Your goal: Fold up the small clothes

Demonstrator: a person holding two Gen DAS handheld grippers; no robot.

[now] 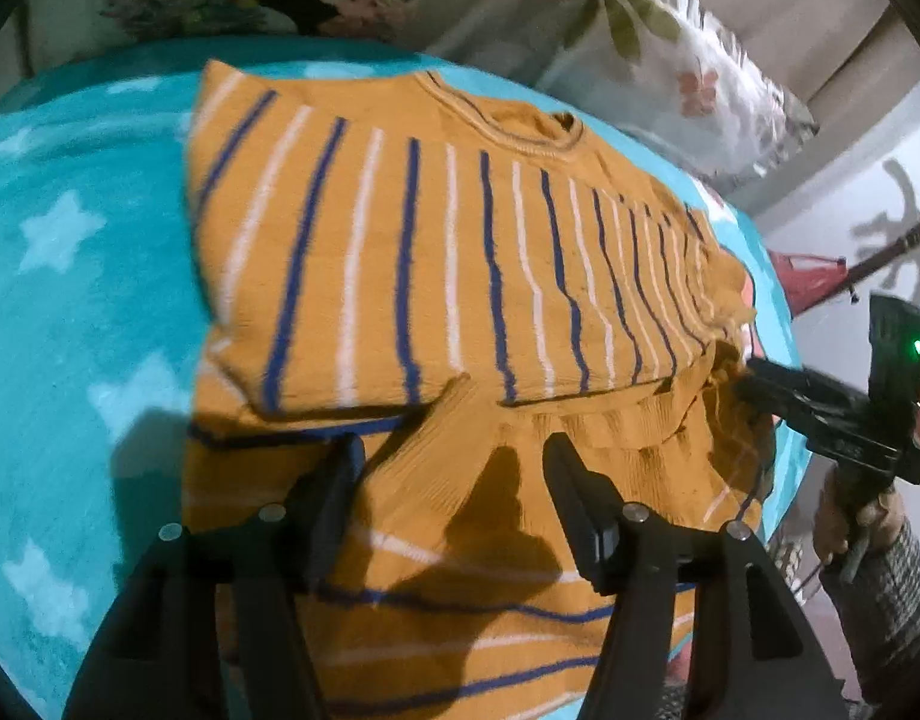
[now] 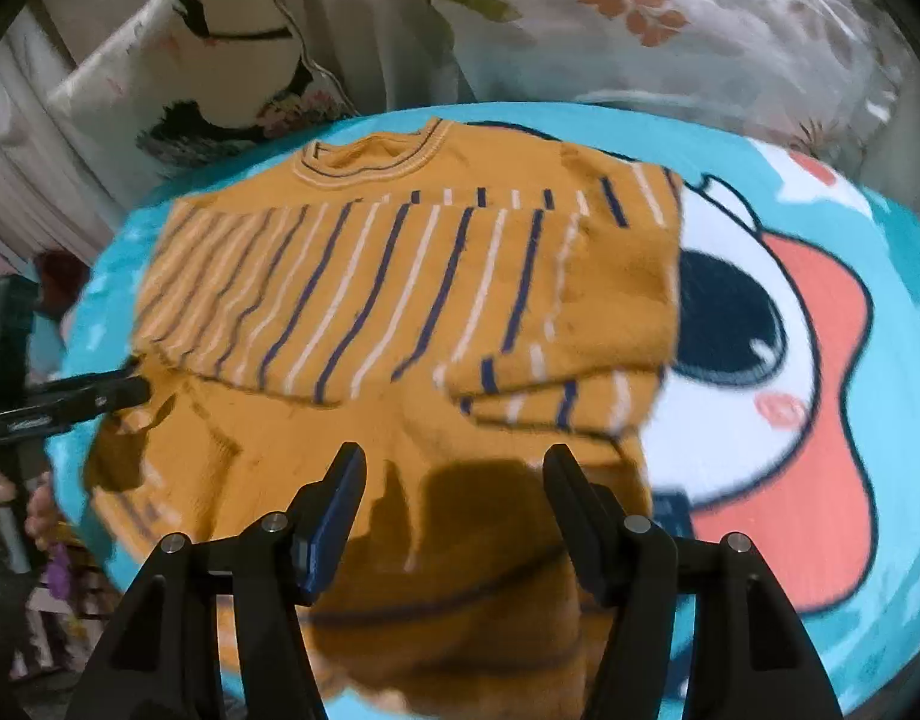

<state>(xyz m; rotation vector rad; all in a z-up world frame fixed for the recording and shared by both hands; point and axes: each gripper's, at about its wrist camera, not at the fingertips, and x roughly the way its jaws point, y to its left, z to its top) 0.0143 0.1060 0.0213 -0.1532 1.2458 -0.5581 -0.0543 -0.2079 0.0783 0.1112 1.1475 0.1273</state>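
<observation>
Mustard striped sweater (image 1: 435, 276) flat on blanket (image 1: 69, 276), neckline away from grippers.

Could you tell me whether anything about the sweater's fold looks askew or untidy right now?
Yes. The mustard striped sweater is folded unevenly: a sleeve juts out loosely at its right side, and the near hem lies rumpled instead of flat. It sits on the teal blanket; nothing looks damaged.
</observation>
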